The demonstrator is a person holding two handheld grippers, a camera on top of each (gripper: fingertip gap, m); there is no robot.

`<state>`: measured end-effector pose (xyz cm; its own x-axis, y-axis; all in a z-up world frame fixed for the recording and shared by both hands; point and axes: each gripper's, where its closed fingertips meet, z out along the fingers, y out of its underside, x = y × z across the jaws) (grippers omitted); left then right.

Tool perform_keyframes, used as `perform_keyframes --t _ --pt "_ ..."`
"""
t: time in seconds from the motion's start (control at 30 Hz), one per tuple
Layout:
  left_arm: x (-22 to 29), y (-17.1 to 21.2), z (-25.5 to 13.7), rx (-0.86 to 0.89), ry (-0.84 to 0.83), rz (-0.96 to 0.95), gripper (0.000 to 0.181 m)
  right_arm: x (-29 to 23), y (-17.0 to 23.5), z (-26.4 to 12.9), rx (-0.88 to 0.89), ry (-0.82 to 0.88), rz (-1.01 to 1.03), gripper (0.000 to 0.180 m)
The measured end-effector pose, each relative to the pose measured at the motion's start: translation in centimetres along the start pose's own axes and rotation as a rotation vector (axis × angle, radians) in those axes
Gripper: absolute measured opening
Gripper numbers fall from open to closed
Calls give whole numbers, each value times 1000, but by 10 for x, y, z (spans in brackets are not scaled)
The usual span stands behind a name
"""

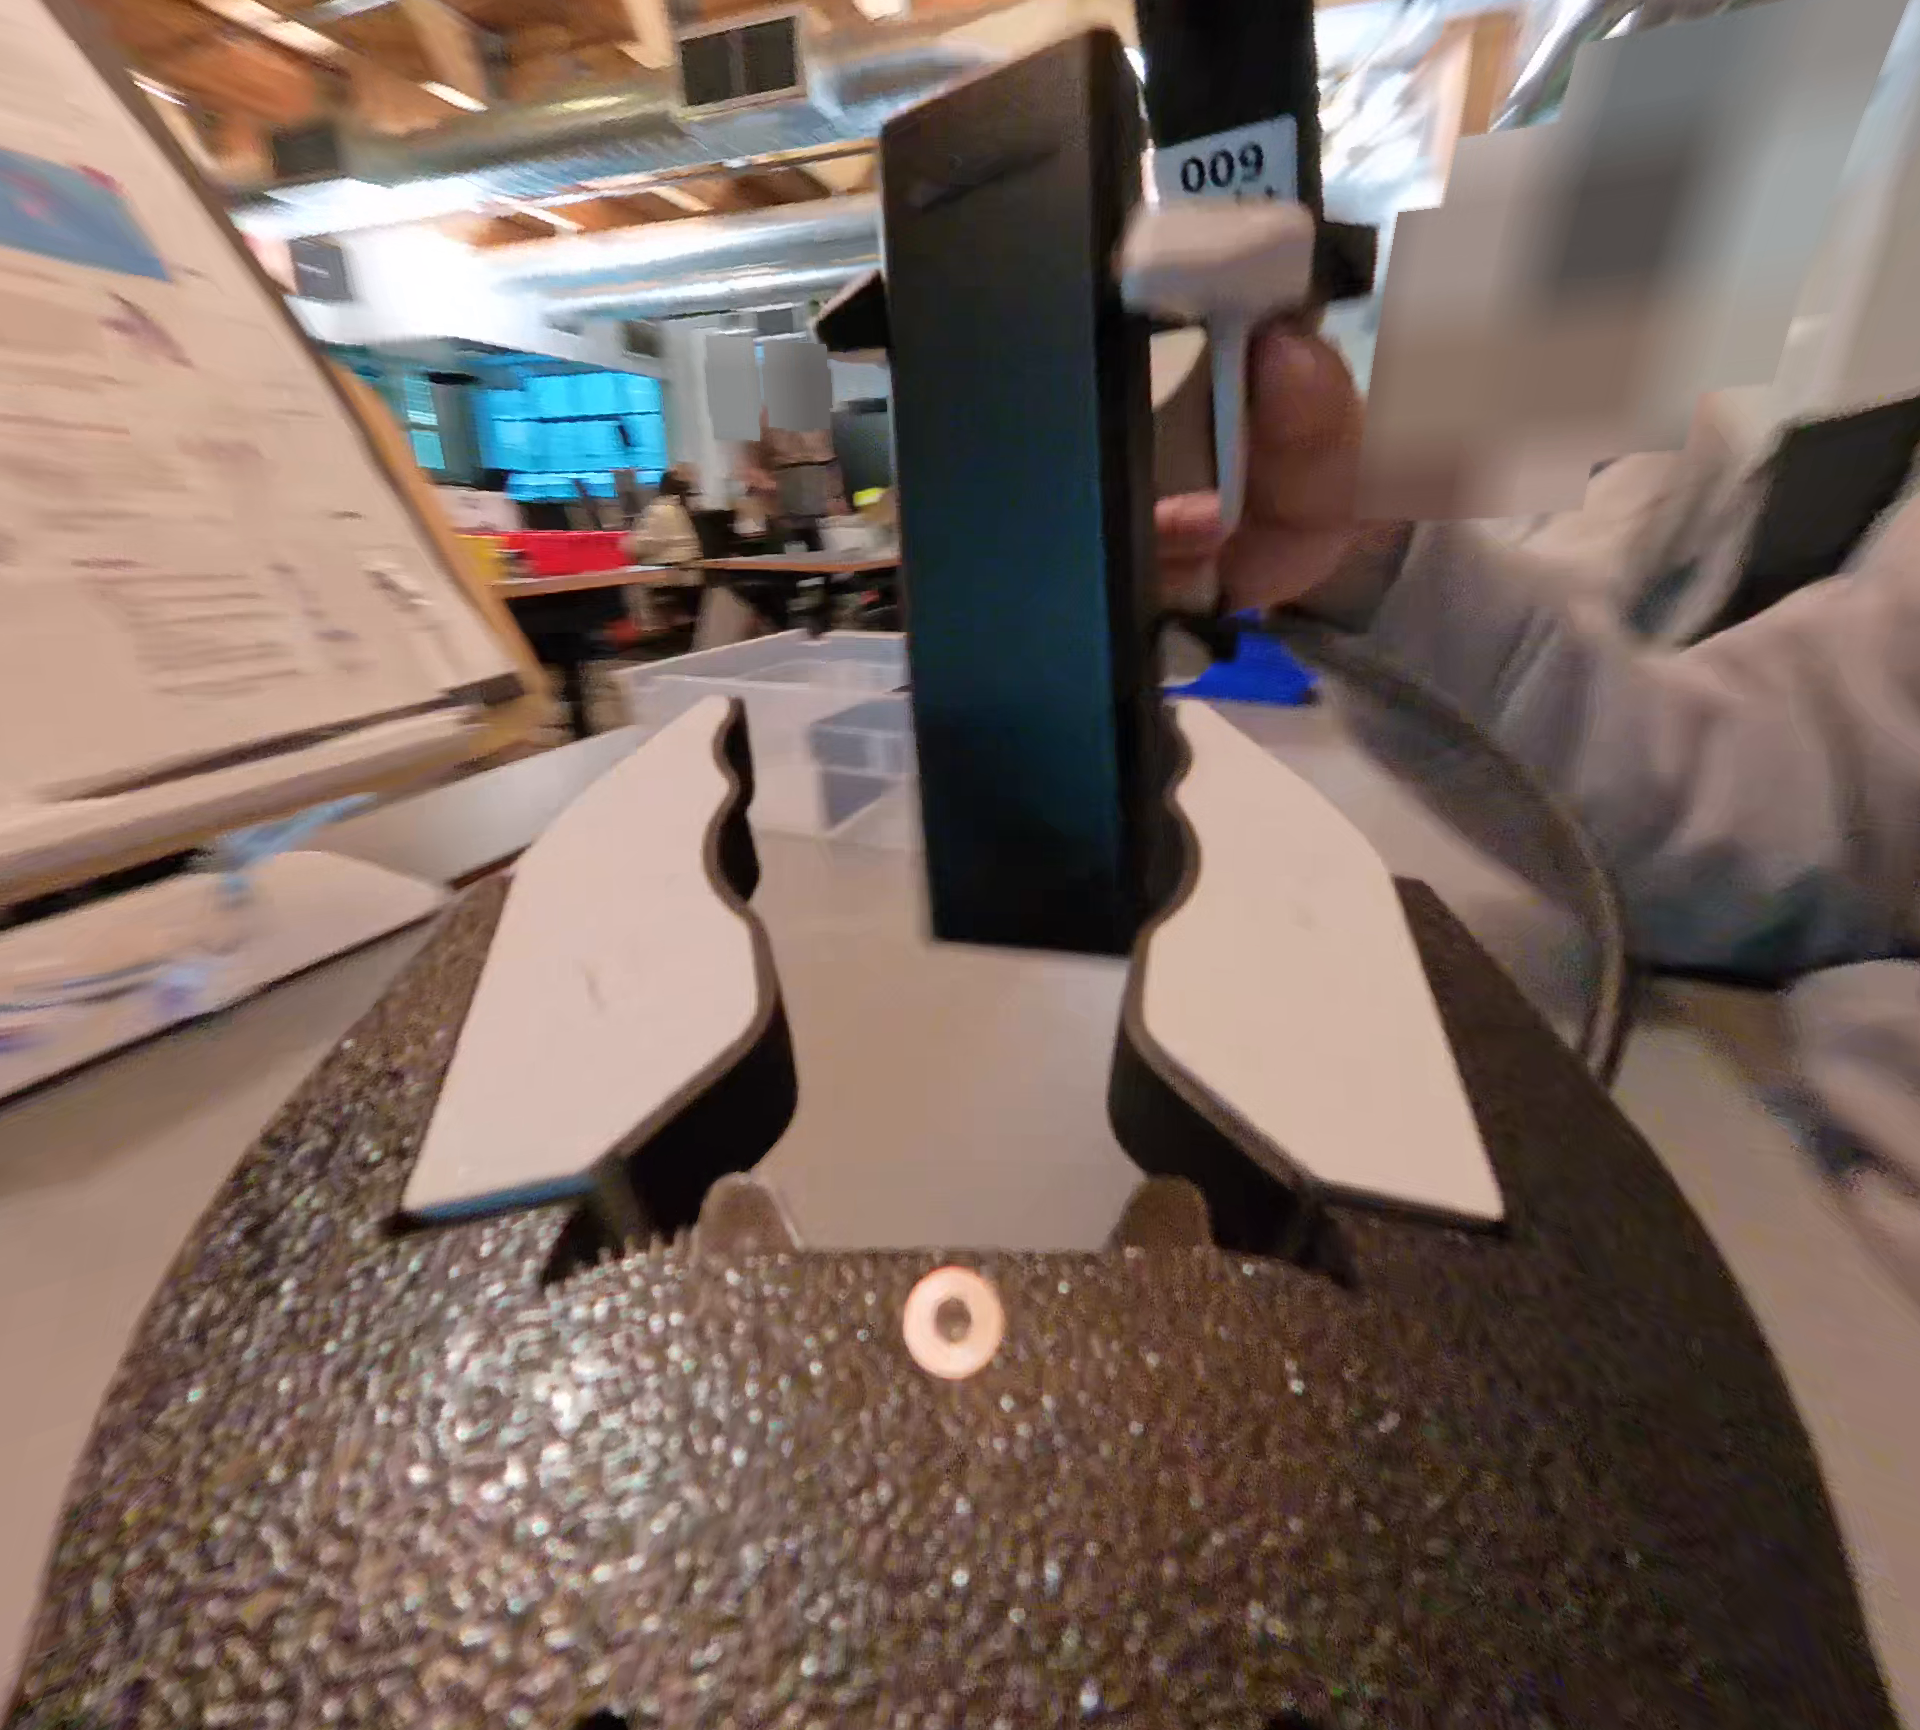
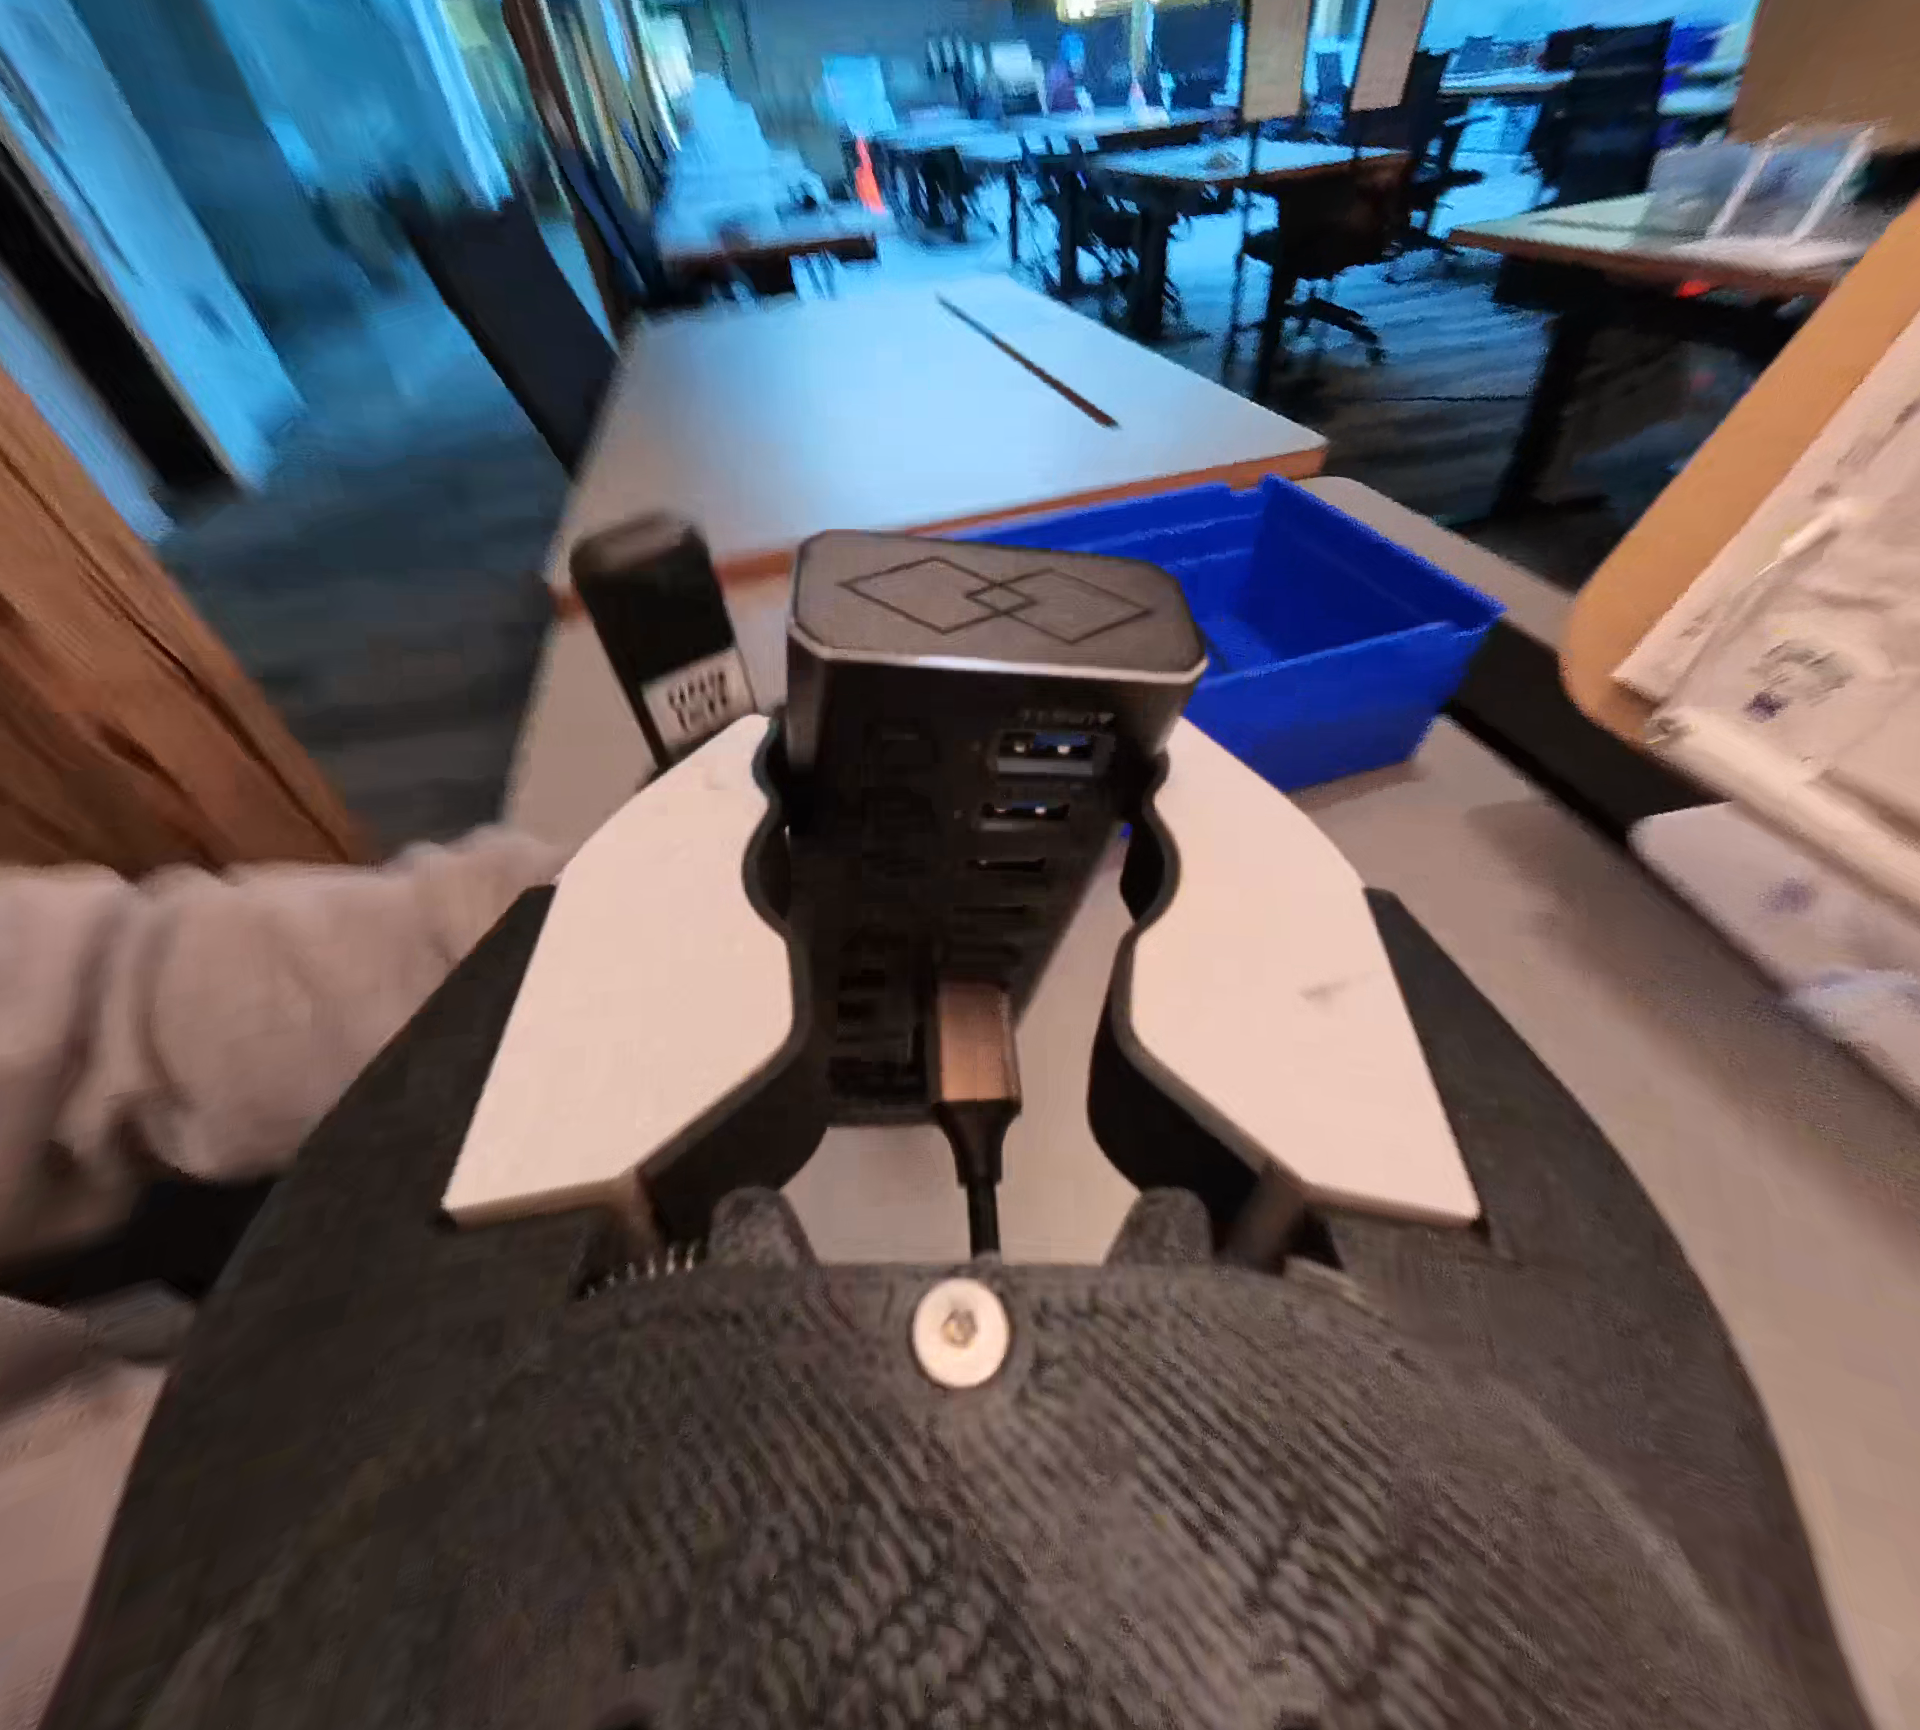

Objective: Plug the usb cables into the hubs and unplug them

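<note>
A black upright USB hub (image 2: 987, 610) with a column of ports stands between my right gripper's (image 2: 961, 761) fingers, whose tips press on both its sides. A bronze-coloured USB plug (image 2: 971, 1046) sits in a low port, and its black cable runs down toward the gripper body. In the left wrist view the same hub (image 1: 1008, 485) stands upright between my left gripper's (image 1: 956, 724) fingers. It is close to the right finger (image 1: 1299, 953), with a clear gap to the left finger (image 1: 623, 953). The left gripper is open. A hand holds the right gripper's handle (image 1: 1226, 392) behind the hub.
A blue bin (image 2: 1351, 641) stands just behind the hub, with a clear plastic container (image 1: 769, 672) nearby. A tilted board with papers (image 1: 208, 433) rises at the left of the grey table (image 2: 1455, 1005). A dark cable (image 1: 1579, 901) curves at the right, by a grey sleeve (image 1: 1714, 693).
</note>
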<state>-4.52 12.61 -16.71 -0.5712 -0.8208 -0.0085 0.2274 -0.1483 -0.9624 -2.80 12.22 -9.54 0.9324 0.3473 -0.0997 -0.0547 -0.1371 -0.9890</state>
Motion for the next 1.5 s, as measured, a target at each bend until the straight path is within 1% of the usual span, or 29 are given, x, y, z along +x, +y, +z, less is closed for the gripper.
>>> perform_keyframes --t 0.03,0.07,0.13,0.2,0.23,0.3,0.33,0.4,0.47,0.5,0.53,0.57,0.6,0.67,0.8,0.87,0.93,0.97,1.03,1.1,1.13,1.17,1.2,1.27,1.33,1.4,1.43,1.47,1.5 --pt "0 3 -4 -23 -50 80 79 6 -1 -4 40 -25 97 62" --pt "1 4 -7 -37 -92 159 80 14 0 -8 65 -21 163 62" --pt "0 6 -14 -79 -185 312 75 31 -1 -17 130 6 266 62" --pt "-8 11 -18 -141 -309 451 76 43 -4 -24 195 19 353 62" --pt "-8 13 -16 -153 -345 484 76 46 -7 -27 233 15 394 62" --pt "5 22 -3 -163 -325 507 75 49 -14 -30 300 -7 475 62" --pt "5 23 2 -153 -375 524 76 49 -17 -31 329 -25 516 62" --pt "14 18 17 -81 -398 516 73 49 -20 -29 381 -49 605 62" --pt "13 3 28 16 -466 467 70 48 -20 -25 409 -78 693 62" --pt "9 -6 29 62 -506 447 64 48 -19 -22 419 -86 737 62" --pt "3 -16 26 112 -551 420 53 50 -18 -22 430 -88 772 62" --pt "-2 -25 23 157 -574 391 37 51 -17 -22 444 -89 804 62" --pt "-4 -30 22 172 -569 381 38 54 -17 -23 462 -89 831 62" --pt "-5 -32 24 135 -548 389 36 57 -16 -25 464 -91 853 63" --pt "1 -35 29 14 -494 406 32 58 -15 -28 431 -161 885 64" --pt "2 -42 30 -8 -477 354 32 58 -17 -29 430 -208 902 66" --pt "5 -57 31 11 -465 317 30 55 -16 -28 404 -256 888 70" --pt "7 -68 31 23 -453 286 30 53 -15 -29 395 -288 866 72" --pt "8 -87 30 17 -450 302 29 51 -11 -36 375 -320 796 79" --pt "6 -104 29 -10 -455 326 29 61 -3 -46 372 -263 678 87" --pt "5 -110 29 -28 -458 336 29 68 3 -51 382 -200 600 90" --pt "2 -115 30 -62 -461 349 29 77 11 -55 383 -106 495 88" --pt "0 -118 32 -105 -458 352 29 89 21 -58 362 23 366 88" --pt "-4 -118 38 -190 -438 310 29 105 31 -64 305 312 20 100" --pt "-6 -111 44 -270 -419 262 29 106 21 -71 291 553 -365 113" --pt "-5 -100 50 -345 -403 226 29 98 14 -66 227 678 -654 106" --pt "-4 -95 52 -377 -402 213 29 97 11 -64 198 733 -743 112" --pt "-3 -89 53 -397 -400 188 29 93 11 -57 178 731 -807 116" --pt "-1 -84 55 -408 -397 158 29 87 13 -50 164 712 -857 111"
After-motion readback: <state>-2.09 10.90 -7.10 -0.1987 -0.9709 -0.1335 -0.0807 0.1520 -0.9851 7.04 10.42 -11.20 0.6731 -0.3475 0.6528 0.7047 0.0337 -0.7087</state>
